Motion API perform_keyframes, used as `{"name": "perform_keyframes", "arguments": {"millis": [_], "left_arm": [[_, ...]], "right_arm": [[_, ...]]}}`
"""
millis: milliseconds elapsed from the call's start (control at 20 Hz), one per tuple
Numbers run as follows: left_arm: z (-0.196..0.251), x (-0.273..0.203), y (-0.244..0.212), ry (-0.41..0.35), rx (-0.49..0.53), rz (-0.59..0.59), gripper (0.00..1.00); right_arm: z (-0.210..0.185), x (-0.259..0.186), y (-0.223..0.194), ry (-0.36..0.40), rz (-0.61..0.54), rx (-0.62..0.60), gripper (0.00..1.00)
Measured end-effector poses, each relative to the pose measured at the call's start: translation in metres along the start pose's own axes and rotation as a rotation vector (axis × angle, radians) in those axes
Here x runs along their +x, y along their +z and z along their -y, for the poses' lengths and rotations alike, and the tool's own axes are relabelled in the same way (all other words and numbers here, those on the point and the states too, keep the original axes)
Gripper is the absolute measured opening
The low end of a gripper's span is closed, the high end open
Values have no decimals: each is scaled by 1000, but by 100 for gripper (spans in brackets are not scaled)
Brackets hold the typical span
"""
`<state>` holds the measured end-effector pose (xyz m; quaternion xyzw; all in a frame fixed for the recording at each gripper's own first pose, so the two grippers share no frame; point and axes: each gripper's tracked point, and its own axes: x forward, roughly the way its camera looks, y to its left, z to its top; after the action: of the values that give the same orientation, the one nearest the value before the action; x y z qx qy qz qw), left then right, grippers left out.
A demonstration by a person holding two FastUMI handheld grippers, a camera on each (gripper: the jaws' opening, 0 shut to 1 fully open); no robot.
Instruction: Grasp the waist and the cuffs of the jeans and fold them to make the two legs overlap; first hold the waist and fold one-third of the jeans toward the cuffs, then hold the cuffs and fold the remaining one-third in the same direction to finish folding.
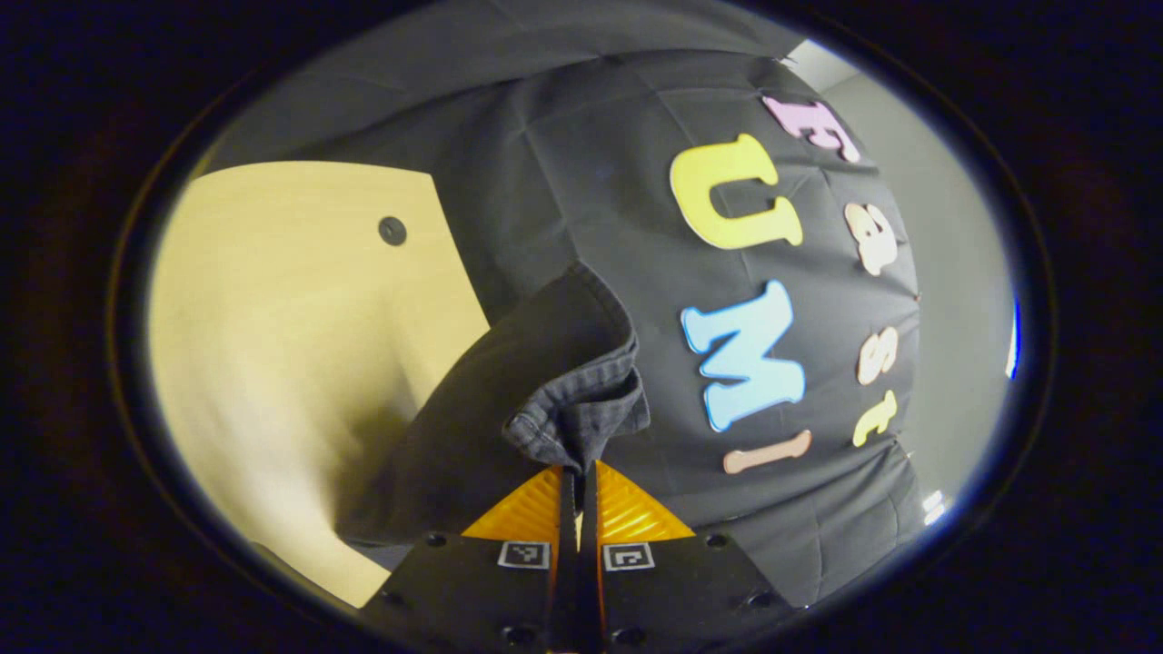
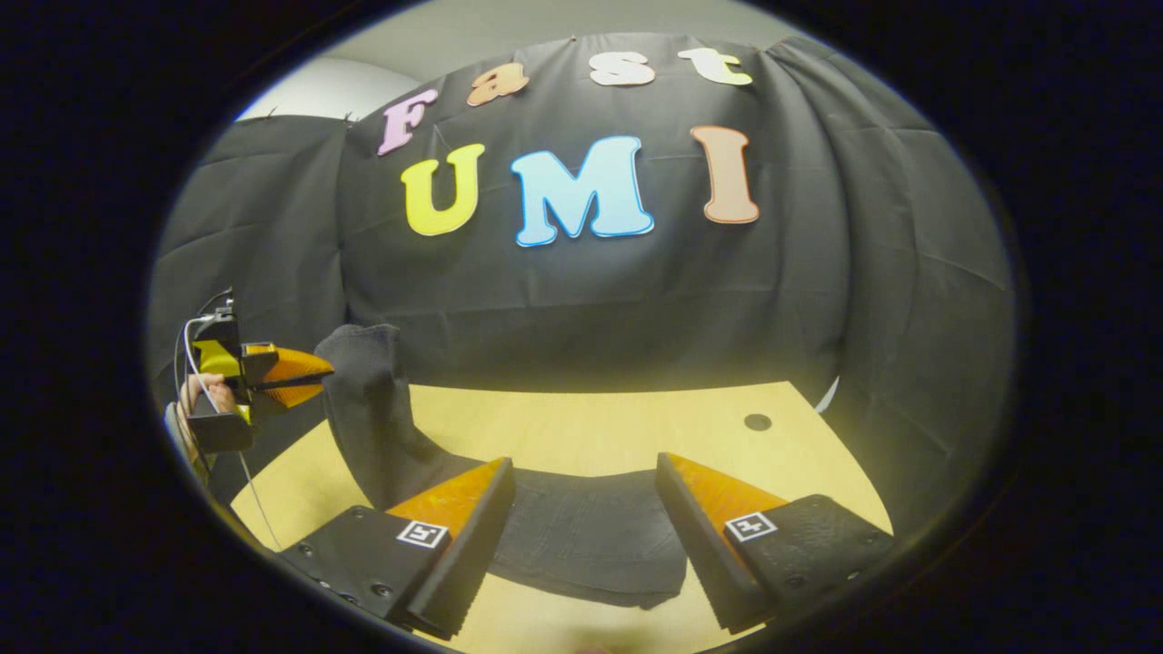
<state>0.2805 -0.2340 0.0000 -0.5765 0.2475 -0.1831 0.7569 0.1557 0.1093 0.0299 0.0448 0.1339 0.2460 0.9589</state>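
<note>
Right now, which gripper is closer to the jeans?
Left. The left gripper is shut on a hemmed edge of the jeans, lifting it off the table. The right gripper hangs open above the part lying flat.

— What carries everything?
— A pale wooden table, pushed up against the black cloth wall.
— Anything set in its top?
— One small dark round hole near the far right corner; the left gripper view shows it too.
— And what lies on it?
— Dark jeans. One end lies flat near the front edge. The other end rises off the wood at the left.
</note>
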Motion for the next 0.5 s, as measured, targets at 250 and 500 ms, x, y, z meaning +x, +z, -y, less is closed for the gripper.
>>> {"name": "perform_keyframes", "arguments": {"millis": [250, 500], "left_arm": [[47, 22, -117, -59, 58, -127, 7], [44, 35, -220, -39, 155, -238, 7]], "right_arm": [[26, -7, -6, -28, -2, 18, 94], [54, -10, -5, -59, 10, 63, 94]]}}
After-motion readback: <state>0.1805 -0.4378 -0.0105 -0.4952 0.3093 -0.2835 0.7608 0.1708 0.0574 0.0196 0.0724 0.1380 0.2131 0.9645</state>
